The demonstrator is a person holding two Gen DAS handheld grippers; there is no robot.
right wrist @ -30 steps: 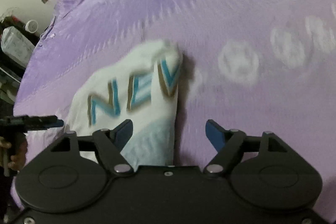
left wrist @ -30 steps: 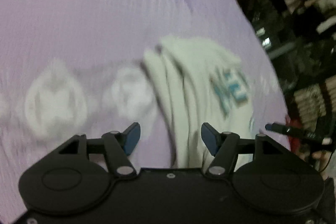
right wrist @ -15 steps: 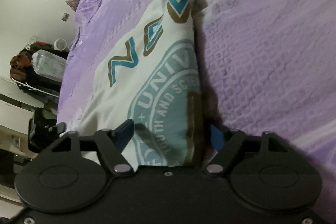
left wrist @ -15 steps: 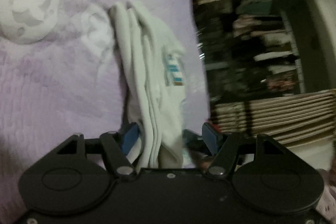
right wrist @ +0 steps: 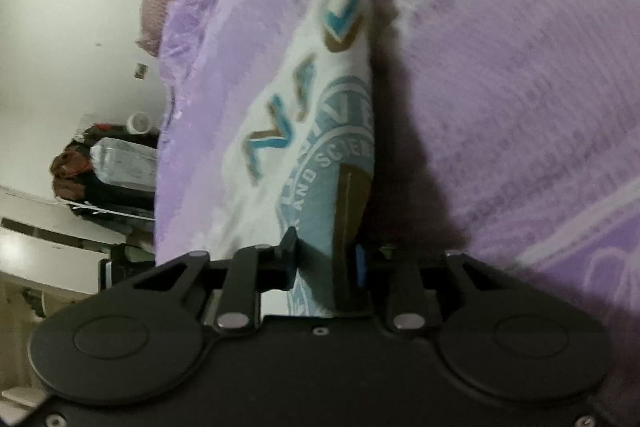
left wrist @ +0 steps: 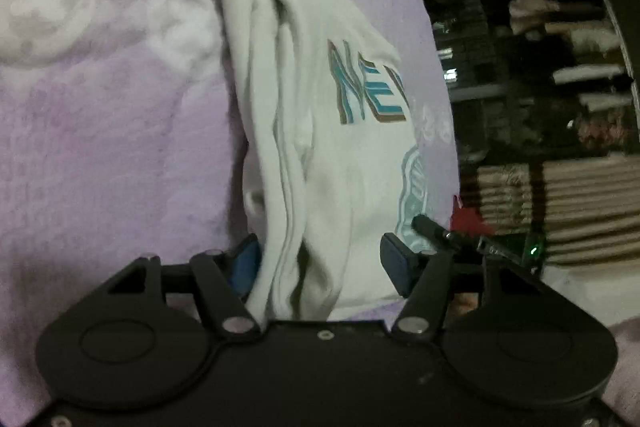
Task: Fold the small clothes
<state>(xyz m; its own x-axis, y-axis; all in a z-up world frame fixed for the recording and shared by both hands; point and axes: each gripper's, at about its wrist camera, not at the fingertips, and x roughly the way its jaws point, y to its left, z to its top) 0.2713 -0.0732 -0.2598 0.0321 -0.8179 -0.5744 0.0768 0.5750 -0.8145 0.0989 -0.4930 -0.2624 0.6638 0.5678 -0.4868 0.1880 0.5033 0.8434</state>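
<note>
The white garment (left wrist: 320, 155) lies partly folded on the purple bedspread (left wrist: 112, 131), near the bed's edge, with several stacked layers showing along one long side and printed lettering on the top face.

The left gripper (left wrist: 320, 261) sits at the near end of the garment. Its fingers (left wrist: 394, 261) are apart and closing, with the bunched layers between them; the right-hand pad does not yet press the cloth.

The right gripper (right wrist: 326, 259) is at the opposite edge. Its fingers (right wrist: 289, 251) are closing and already pinch the thin folded edge of the garment (right wrist: 320, 131) at the printed emblem.

Handling: the cloth is light, soft and limp (it offers no stiffness of its own), so any unsupported span is likely to sag and the stacked layers may slide apart. A grip should take all layers together, close to an end of the fold, with both grippers level to keep the edge taut.
</note>
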